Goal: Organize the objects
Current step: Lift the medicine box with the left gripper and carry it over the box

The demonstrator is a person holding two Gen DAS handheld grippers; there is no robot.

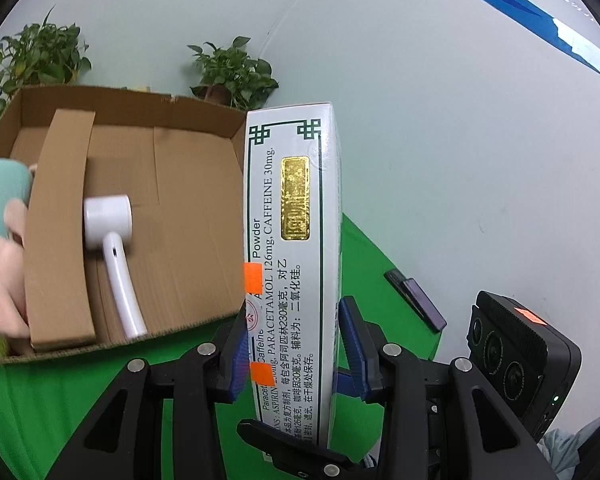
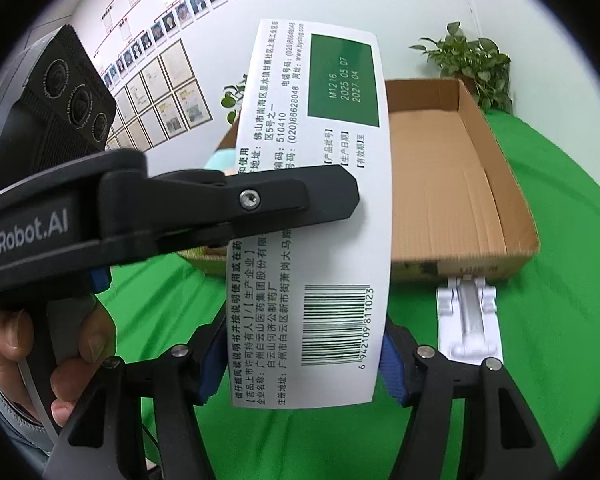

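Observation:
A white medicine box (image 1: 292,240) with green print is held by both grippers above the green table. My left gripper (image 1: 296,354) is shut on its narrow sides. In the right wrist view the same box (image 2: 324,208) shows its barcode face, and my right gripper (image 2: 304,364) is shut on its lower end. The left gripper's finger (image 2: 236,200) presses across the box there. An open cardboard box (image 1: 140,216) lies left of the medicine box and holds a white handled device (image 1: 112,240). The cardboard box also shows in the right wrist view (image 2: 472,184).
A plush toy (image 1: 0,240) in teal and pink sits at the cardboard box's left end. A white plastic bracket (image 2: 470,320) lies on the green cloth (image 2: 560,320) before the box. A dark phone (image 1: 416,298) lies to the right. Potted plants (image 1: 232,72) stand along the wall.

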